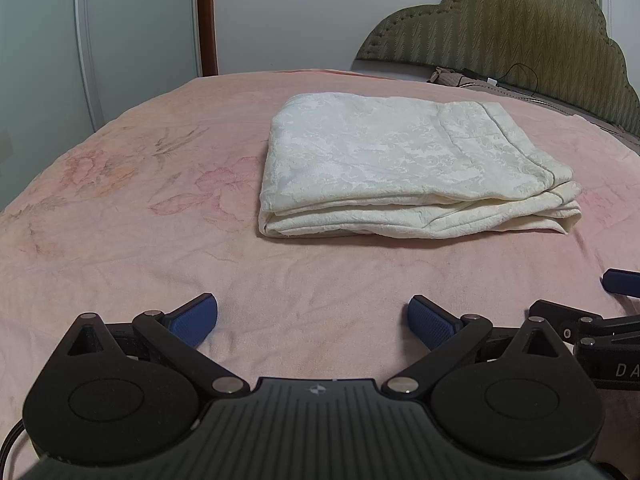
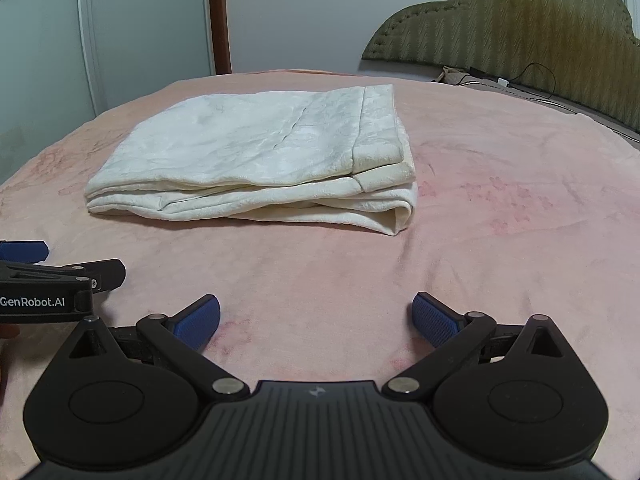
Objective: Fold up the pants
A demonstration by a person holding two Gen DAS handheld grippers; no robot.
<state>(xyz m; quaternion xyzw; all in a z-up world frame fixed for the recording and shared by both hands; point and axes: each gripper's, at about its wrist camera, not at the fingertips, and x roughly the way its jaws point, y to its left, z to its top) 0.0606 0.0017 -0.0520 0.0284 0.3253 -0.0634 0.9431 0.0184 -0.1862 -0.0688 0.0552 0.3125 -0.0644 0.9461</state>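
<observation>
pants [image 1: 404, 164] folded on bed [image 1: 120, 240], ahead of tools | left tool [image 1: 312, 320] released | right tool [image 2: 316, 318] released

A pink blanket [image 1: 160, 240] with faded flower prints covers the bed. Beyond the blanket's far right edge stands an olive, scalloped padded headboard [image 1: 500, 28], with a black cable [image 1: 520, 72] lying at its base. Behind the blanket's far left edge, pale wardrobe doors [image 2: 52, 40] meet a brown wooden post [image 2: 220, 16].

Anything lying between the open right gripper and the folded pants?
Nothing: only bare pink bedspread separates the right gripper from the folded pants, seen in the right wrist view.
</observation>
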